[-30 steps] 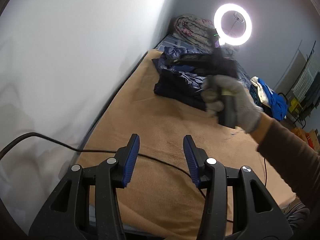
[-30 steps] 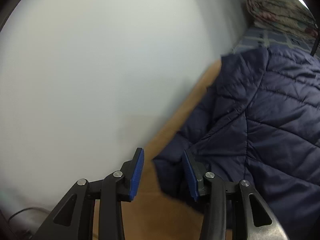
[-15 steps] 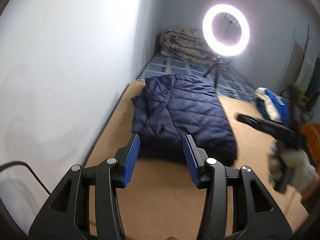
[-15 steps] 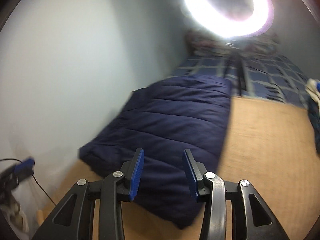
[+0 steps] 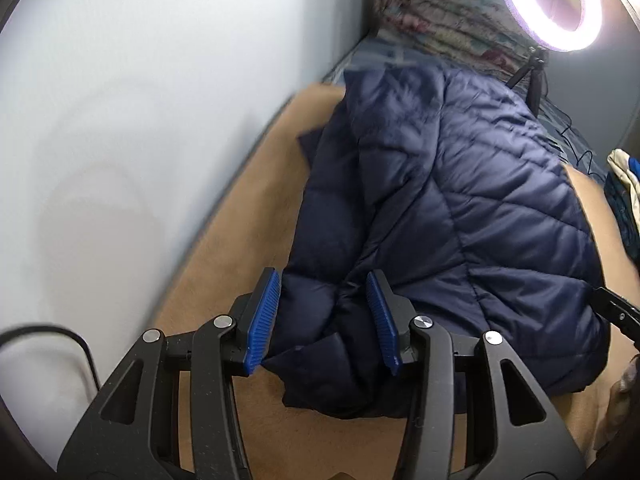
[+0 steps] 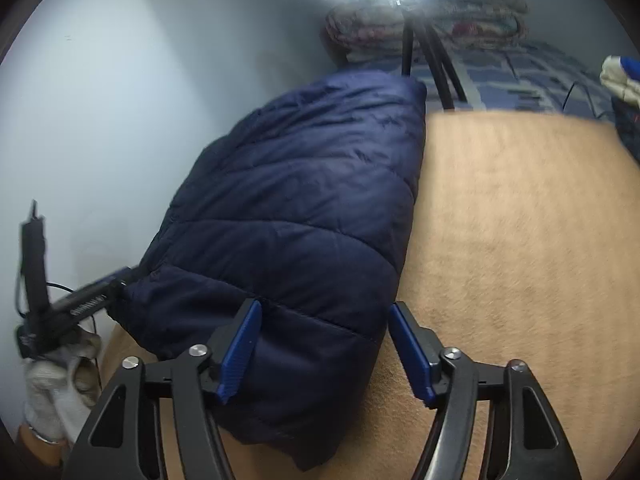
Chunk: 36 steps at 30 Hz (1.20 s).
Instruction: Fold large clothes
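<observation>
navy padded jacket (image 5: 460, 200) lies folded on the tan blanket (image 6: 512, 208), close along the wall (image 5: 140, 100). my left tongs (image 5: 324, 318) gape over its near corner, nothing pinched. right tongs (image 6: 326, 350) have just been opening; jacket's end sits between them, loose.

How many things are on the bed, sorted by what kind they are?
Puffy navy jacket: 1
Rolled flowery blanket at the far end: 1
Ring light on a tripod: 1
Pile of other clothes at the right edge, too cut off to count singly: 1
Tan bed cover: 1
Total: 5
</observation>
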Motion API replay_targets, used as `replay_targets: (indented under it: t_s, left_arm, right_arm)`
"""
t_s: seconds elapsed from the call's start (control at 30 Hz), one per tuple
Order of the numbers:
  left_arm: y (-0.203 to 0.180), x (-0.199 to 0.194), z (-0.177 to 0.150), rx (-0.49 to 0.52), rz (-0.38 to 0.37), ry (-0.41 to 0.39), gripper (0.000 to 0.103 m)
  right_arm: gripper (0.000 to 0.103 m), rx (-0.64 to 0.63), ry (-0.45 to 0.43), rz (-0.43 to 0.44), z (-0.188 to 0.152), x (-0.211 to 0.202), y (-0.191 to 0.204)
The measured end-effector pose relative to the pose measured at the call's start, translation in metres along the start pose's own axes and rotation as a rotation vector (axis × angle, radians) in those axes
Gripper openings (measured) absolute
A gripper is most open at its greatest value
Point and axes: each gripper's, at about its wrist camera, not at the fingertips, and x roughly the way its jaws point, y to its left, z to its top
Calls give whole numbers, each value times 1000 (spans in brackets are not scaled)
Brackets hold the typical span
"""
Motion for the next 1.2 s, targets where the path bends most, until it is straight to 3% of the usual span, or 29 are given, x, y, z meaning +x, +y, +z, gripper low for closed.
replay_targets:
  t_s: [0.1, 0.3, 0.37, 0.43, 0.47, 0.53, 0.63, 0.73, 0.93, 1.2]
  left_arm:
    - [8, 16, -7, -23, -43, 34, 47]
    - [18, 19, -5, -34, -78, 64, 50]
    - [17, 18, -4, -21, -74, 66, 50]
    - [18, 18, -2, -29, -85, 76, 49]
    - [20, 19, -1, -44, -100, 85, 48]
    - [21, 18, -1, -56, -119, 97, 44]
    - [13, 11, -1, 5, -95, 90, 39]
    - [2, 2, -6, 66, -70, 82, 35]
    - [-6, -21, -25, 106, -98, 104, 33]
    - [-36, -55, -64, 190, -168, 182, 33]
  right_arm:
    - [87, 45, 17, 33, -3, 7, -10]
    - [87, 218, 60, 205, -9, 23, -41]
    - [81, 221, 73, 235, -9, 26, -41]
    - [62, 230, 103, 285, -7, 31, -40]
    - [59, 244, 112, 290, -7, 33, -39]
    - [46, 252, 115, 278, -6, 34, -39]
    - [29, 241, 113, 260, -5, 28, -38]
    - [21, 207, 130, 227, -1, 23, -32]
    - [19, 141, 176, 154, 0, 0, -16]
    - [19, 84, 225, 70, -35, -63, -20]
